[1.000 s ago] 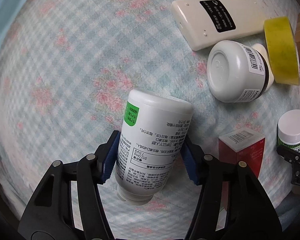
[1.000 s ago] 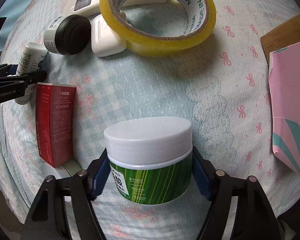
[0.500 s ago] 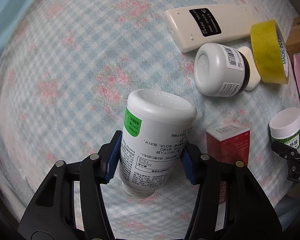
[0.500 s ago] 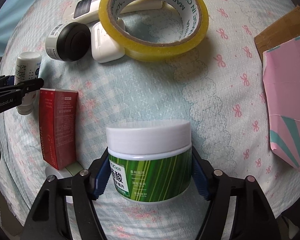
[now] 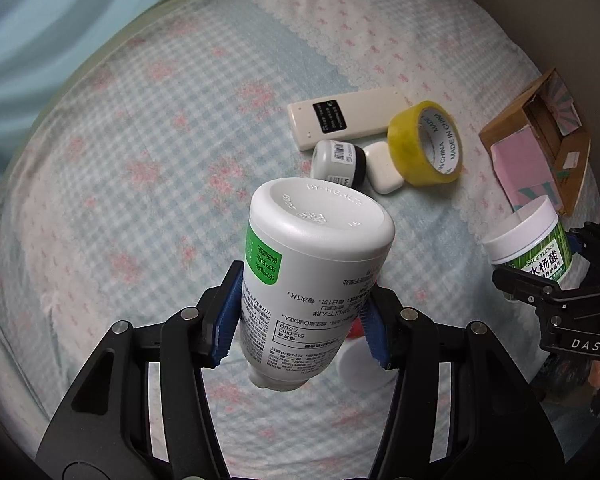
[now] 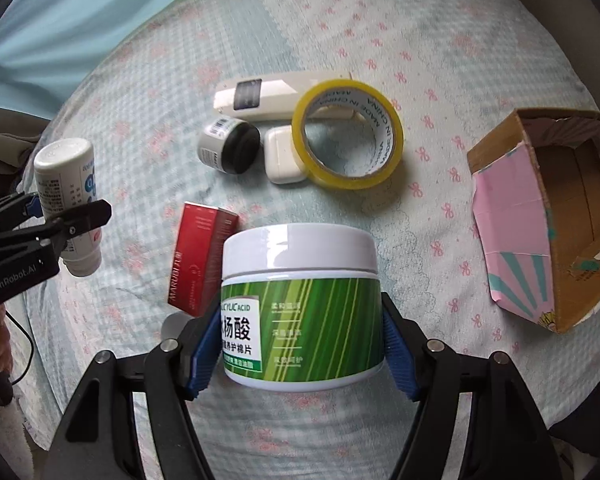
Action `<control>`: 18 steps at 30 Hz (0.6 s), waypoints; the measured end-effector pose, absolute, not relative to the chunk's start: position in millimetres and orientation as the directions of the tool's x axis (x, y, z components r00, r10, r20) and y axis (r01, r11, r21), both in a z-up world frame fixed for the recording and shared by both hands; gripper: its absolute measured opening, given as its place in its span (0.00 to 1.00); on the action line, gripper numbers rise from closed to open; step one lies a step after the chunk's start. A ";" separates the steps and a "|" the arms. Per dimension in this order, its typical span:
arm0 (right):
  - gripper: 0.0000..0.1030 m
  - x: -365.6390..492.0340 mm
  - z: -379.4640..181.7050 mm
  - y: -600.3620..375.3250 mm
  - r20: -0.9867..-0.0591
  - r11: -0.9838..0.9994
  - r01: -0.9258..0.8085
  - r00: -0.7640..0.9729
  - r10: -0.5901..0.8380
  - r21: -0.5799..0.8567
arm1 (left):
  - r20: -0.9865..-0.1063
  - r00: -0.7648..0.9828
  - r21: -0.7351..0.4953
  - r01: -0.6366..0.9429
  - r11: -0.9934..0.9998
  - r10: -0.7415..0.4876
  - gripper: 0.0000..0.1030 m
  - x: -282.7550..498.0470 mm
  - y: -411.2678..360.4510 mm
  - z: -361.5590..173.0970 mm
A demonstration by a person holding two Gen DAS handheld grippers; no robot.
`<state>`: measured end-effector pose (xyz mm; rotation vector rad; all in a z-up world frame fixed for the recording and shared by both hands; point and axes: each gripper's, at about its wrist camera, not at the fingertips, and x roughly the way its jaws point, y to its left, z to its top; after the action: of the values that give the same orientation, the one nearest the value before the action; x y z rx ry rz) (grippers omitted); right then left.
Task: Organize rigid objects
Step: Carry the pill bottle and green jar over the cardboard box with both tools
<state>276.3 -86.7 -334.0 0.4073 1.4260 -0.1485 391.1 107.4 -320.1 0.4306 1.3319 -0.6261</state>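
Observation:
My left gripper [image 5: 302,316] is shut on a white pill bottle [image 5: 312,280] with a green label, held upside down above the bed. It also shows at the left of the right wrist view [image 6: 66,200]. My right gripper [image 6: 300,344] is shut on a green jar [image 6: 300,312] with a white lid, held upright above the bed; it also shows in the left wrist view [image 5: 528,244]. An open cardboard box [image 6: 548,216] with a pink outside lies on its side at the right.
On the checked bedspread [image 6: 380,40] lie a cream remote [image 6: 276,94], a yellow tape roll [image 6: 348,144], a small black-capped jar [image 6: 228,150], a white earbud case [image 6: 282,160] and a red carton [image 6: 200,260]. A white lid-like object [image 5: 360,364] sits under the pill bottle.
Both grippers have lifted well away from the bed with their objects. The items on the bedspread now look smaller and the cardboard box has come into view.

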 end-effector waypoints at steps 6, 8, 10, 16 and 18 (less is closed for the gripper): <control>0.65 258.8 -259.4 -79.9 -0.958 0.919 0.322 0.246 0.150 0.226 | -0.949 0.174 -0.083 0.666 0.742 -0.262 0.48 359.1 101.2 -257.6; 0.65 253.8 -241.1 -85.6 -0.951 0.921 0.309 0.270 0.154 0.236 | -0.939 0.187 -0.094 0.671 0.735 -0.290 0.48 347.0 95.7 -237.6; 0.65 247.2 -222.6 -95.4 -0.944 0.921 0.304 0.294 0.151 0.242 | -0.929 0.205 -0.092 0.679 0.728 -0.308 0.48 337.0 85.7 -222.0; 0.65 223.3 -182.5 -133.4 -0.916 0.911 0.309 0.374 0.148 0.273 | -0.905 0.231 -0.112 0.679 0.726 -0.356 0.48 307.3 48.8 -181.7; 0.65 213.8 -173.0 -150.7 -0.908 0.911 0.303 0.392 0.148 0.279 | -0.898 0.242 -0.117 0.675 0.729 -0.367 0.48 297.8 30.2 -171.8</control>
<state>213.8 -150.7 -173.0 0.4388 1.1746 -0.1024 297.8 30.2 -171.8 0.3226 1.1168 -0.7293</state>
